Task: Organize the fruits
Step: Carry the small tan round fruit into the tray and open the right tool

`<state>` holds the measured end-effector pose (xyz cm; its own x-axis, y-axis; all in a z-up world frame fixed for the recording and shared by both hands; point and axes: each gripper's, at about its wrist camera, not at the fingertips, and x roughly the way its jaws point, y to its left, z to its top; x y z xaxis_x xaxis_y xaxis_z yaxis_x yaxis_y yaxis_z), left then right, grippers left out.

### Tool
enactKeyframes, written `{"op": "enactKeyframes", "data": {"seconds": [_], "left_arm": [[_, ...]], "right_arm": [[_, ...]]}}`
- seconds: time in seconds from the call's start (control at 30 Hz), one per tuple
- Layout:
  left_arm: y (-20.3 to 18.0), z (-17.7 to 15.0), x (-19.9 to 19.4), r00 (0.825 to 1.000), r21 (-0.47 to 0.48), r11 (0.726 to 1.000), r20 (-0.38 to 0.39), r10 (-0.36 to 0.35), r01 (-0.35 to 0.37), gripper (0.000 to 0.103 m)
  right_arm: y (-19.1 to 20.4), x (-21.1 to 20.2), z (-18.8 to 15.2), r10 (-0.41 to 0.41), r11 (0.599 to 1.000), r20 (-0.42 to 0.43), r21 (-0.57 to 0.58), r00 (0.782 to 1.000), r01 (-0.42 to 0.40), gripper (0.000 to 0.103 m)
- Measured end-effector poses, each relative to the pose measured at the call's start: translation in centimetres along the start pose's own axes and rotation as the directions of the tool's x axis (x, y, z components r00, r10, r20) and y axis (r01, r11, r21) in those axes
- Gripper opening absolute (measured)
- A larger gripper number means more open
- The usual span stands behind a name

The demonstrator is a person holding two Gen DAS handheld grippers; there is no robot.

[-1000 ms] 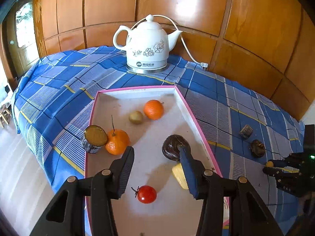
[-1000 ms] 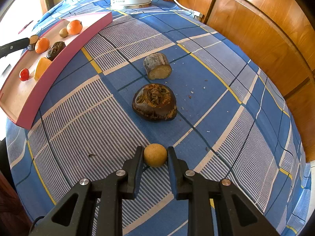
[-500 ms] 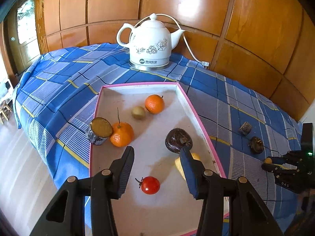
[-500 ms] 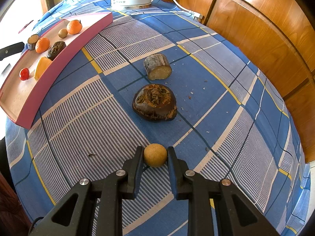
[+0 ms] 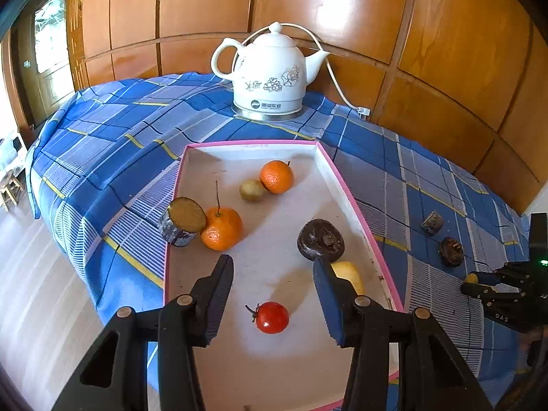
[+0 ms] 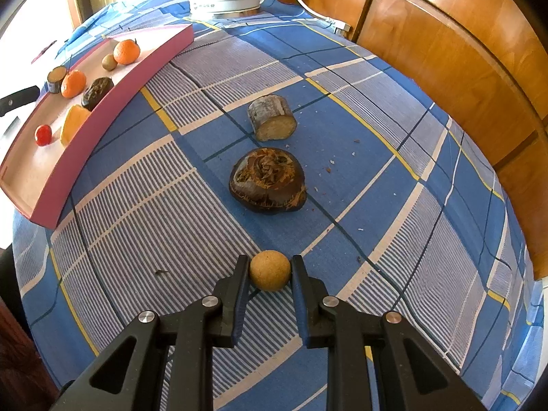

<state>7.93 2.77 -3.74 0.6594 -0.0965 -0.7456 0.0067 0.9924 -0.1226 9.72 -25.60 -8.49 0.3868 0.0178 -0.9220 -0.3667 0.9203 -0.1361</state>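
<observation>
Fingers of the right gripper bracket the small tan fruit on the blue checked cloth, exactly as half a second ago, so the pinch seems set and lifting comes next. Meanwhile the left gripper, spread and empty, has drawn back above the pink tray.
</observation>
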Motion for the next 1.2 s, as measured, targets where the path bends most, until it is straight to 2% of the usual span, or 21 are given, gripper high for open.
{"op": "enactKeyframes", "data": {"seconds": [0.6, 0.73, 0.93, 1.2], "left_arm": [[1.7, -0.3, -0.2, 0.999, -0.009, 0.999, 0.013, 0.031, -0.031, 0.049], [2.3, -0.4, -0.2, 0.999, -0.018, 0.999, 0.014, 0.035, -0.035, 0.049], [3.1, -0.4, -0.2, 0.999, -0.040, 0.999, 0.017, 0.037, -0.037, 0.049], [4.6, -0.4, -0.6, 0.998, -0.069, 0.996, 0.029, 0.051, -0.049, 0.049]], "right_arm": [[-0.6, -0.1, 0.3, 0.045, 0.998, -0.001, 0.032, 0.999, -0.045, 0.023], [-0.5, -1.7, 1.0, 0.061, 0.997, 0.046, 0.052, 0.997, -0.063, 0.023], [2.3, -4.2, 3.4, 0.129, 0.991, 0.135, 0.016, 0.982, -0.133, 0.023], [8.5, -4.3, 8.1, 0.296, 0.955, 0.192, -0.028, 0.936, -0.296, 0.023]]}}
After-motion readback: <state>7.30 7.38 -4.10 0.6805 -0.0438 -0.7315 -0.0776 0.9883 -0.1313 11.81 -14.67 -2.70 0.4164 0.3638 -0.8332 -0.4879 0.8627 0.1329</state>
